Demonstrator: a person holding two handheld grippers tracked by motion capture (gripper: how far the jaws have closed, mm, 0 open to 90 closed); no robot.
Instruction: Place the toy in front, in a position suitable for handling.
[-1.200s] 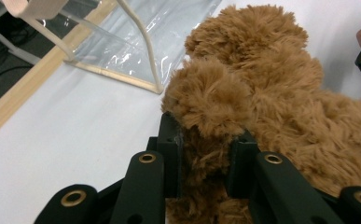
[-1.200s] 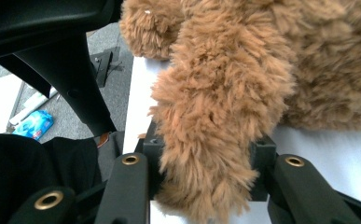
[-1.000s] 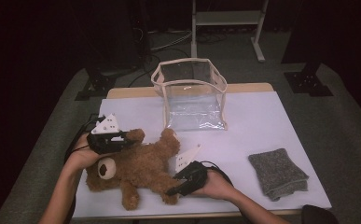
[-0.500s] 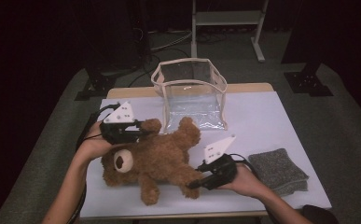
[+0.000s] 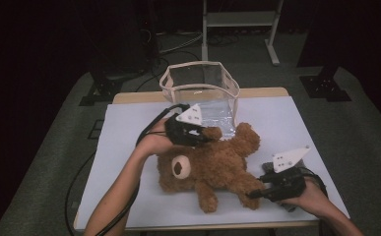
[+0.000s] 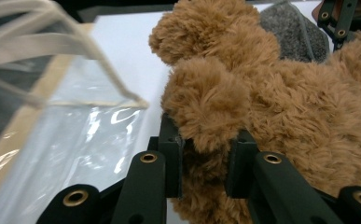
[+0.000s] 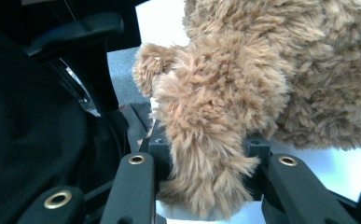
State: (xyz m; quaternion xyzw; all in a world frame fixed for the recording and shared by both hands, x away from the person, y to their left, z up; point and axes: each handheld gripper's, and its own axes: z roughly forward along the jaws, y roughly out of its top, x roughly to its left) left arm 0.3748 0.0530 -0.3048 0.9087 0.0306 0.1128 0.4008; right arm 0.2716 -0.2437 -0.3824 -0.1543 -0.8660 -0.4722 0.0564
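A brown teddy bear [image 5: 212, 167] lies face up across the middle of the white table [image 5: 124, 147], stretched between both grippers. My left gripper [image 5: 204, 135] is shut on one of its arms [image 6: 206, 107], close to the clear bag; the pads press into the fur on either side. My right gripper [image 5: 255, 192] is shut on one leg [image 7: 206, 121] at the bear's lower right. The left gripper's [image 6: 204, 156] jaws squeeze the paw from both sides, and fur bulges out between the right gripper's [image 7: 206, 161] jaws.
A clear plastic bag with beige trim [image 5: 200, 86] stands open at the table's far edge, just behind the bear [image 6: 52, 116]. A grey cloth [image 6: 290, 32] lies at the right, partly under my right hand [image 5: 308, 189]. Dark floor surrounds the table.
Both hands have carried the bear to the right and a little farther back, toward the clear bag. The right hand now sits over the grey cloth. Both grips have stayed the same.
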